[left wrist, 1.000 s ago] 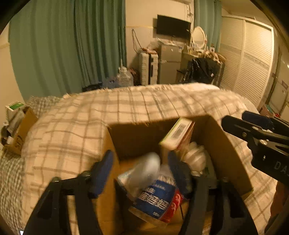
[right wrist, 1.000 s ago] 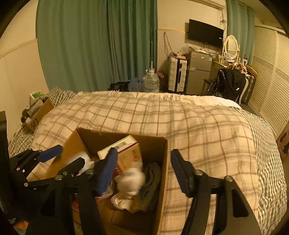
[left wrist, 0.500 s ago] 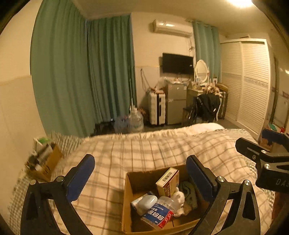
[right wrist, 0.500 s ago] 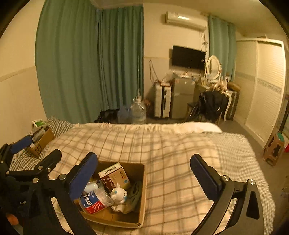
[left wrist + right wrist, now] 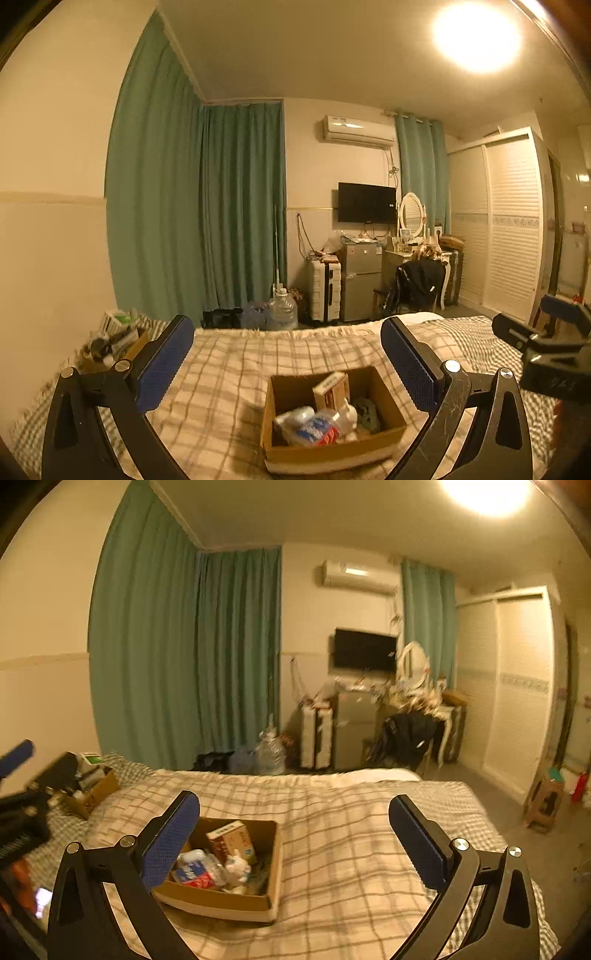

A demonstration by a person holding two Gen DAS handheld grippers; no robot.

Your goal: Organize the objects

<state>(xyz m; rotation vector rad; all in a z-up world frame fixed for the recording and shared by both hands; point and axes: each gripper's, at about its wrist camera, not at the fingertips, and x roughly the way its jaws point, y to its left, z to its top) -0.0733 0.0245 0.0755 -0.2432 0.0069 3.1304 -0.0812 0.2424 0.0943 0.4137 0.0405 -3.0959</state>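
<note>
On the plaid bed [image 5: 229, 373] the filled cardboard box [image 5: 328, 454] now sits farther off, both claws [image 5: 288, 365] [image 5: 295, 843] spread wide, empty.

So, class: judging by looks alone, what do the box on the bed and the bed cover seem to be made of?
Box: probably corrugated cardboard, matte brown, with raw, thin folded walls. Bed cover: seemingly woven fabric, soft and matte, with a checked pattern, a fringed far edge and gentle wrinkles.

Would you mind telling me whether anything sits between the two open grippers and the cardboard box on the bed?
Nothing visible does. The left gripper and right gripper both stand open and empty, with only bare plaid blanket around the cardboard box. The other box sits far off by the wall.
</note>
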